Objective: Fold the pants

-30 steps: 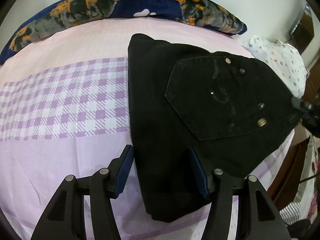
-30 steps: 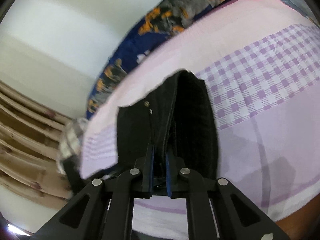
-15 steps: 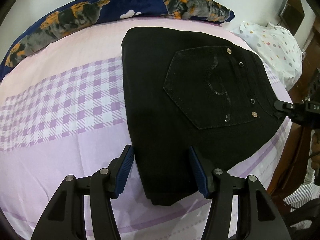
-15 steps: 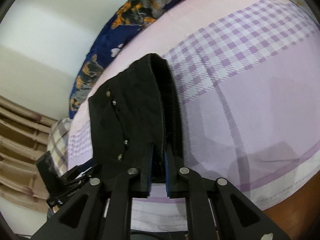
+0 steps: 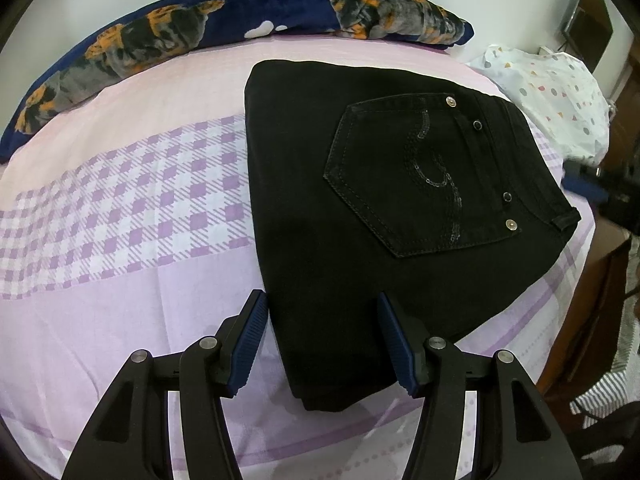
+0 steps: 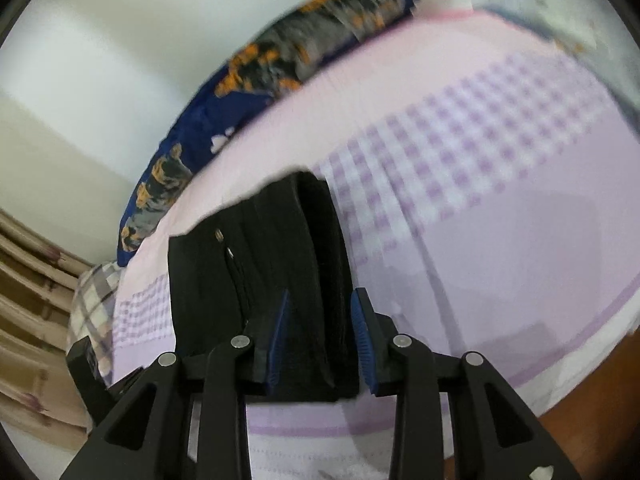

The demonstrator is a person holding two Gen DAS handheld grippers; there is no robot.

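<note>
The black pants (image 5: 360,208) lie folded into a compact stack on the pink and purple bed sheet (image 5: 120,200), back pocket with studs facing up. My left gripper (image 5: 324,340) is open, its blue pads straddling the near corner of the stack. In the right wrist view the pants (image 6: 280,264) show edge-on as thick layers. My right gripper (image 6: 320,338) is open with its jaws either side of the waistband edge, not pinching it.
A dark blue pillow with orange and grey print (image 5: 200,24) lies along the far edge of the bed. A white dotted cloth (image 5: 552,92) sits at the right corner. The bed's right edge drops to wooden furniture (image 5: 580,320).
My right gripper has opened and let go of the waistband edge. The pants have settled flat on the bed. My left gripper stays open at the near corner.
</note>
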